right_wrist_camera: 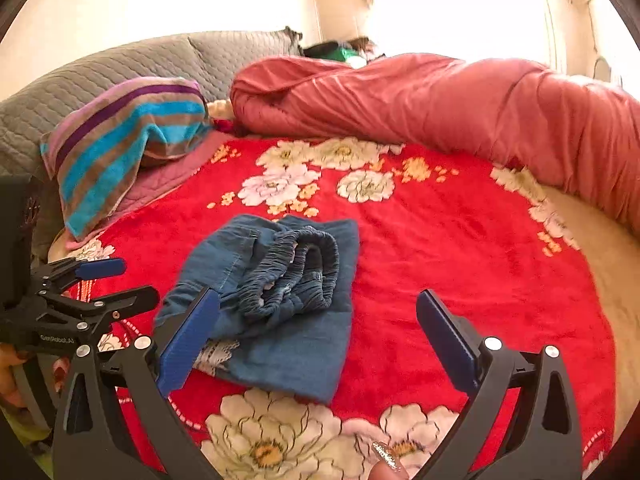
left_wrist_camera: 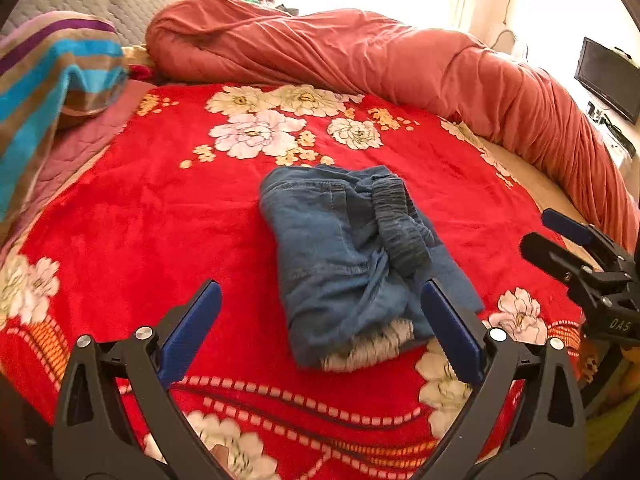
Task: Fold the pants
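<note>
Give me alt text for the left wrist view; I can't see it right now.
Folded blue pants lie in a bundle on a red floral blanket, just beyond the open left gripper, which holds nothing. The right gripper, also open, shows at the right edge. A rolled red duvet lies behind.

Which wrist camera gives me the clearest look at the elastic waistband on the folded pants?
The right wrist view: the waistband faces the camera, its gathered loops spread open atop the pants. The left wrist view shows it edge-on, as one dark bunched strip.

Red floral bedspread [left_wrist_camera: 160, 220], (sunlit) pale walls [right_wrist_camera: 120, 8]
</note>
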Demonstrator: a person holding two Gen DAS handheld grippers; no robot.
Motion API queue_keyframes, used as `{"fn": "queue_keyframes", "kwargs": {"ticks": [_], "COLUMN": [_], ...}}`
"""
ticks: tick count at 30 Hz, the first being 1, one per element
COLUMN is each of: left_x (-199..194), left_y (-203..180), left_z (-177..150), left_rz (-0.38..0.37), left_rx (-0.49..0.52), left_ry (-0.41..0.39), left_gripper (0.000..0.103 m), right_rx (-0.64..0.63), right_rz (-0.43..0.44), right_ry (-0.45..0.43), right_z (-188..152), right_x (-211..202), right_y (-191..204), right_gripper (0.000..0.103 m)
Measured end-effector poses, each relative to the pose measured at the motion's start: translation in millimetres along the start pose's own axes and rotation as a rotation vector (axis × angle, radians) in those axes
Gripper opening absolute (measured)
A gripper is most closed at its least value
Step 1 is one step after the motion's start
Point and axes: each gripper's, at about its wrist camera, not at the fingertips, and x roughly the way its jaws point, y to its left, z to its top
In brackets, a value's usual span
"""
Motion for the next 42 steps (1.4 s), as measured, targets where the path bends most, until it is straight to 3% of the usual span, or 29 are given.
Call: {"fn": "queue_keyframes", "kwargs": {"ticks": [11, 22, 29, 42], "left_x": [-43.1, -53.2, -47.4, -46.5], "left_y": [-2.7, -7.1, -7.7, -11.6], "left_z": [-36.9, -60.4, -73.5, -79.0], "left_rz": [0.010, -0.010, -0.005, 0.030], "left_rx": [0.011, 0.020, 0.010, 0.026], "left_ry": [-0.030, 0.004, 0.038, 0.045], "left_gripper": [0.093, 0.093, 0.093, 0.093], "right_rx": [-0.025, -0.031, 0.015, 0.041], "right_rz": [-0.016, -0.021, -0.061, -0.059], "right_ry": [-0.044, -0.005, 0.052, 0.091], "right_z": [-19.4, -53.1, -78.2, -85.7], "right_x": [-44.2, -65.3, -57.9, -47.2], "right_y": [16.5, 32.2, 25.4, 20.4], "right_gripper": [0.098, 0.098, 0.098, 0.098]}}
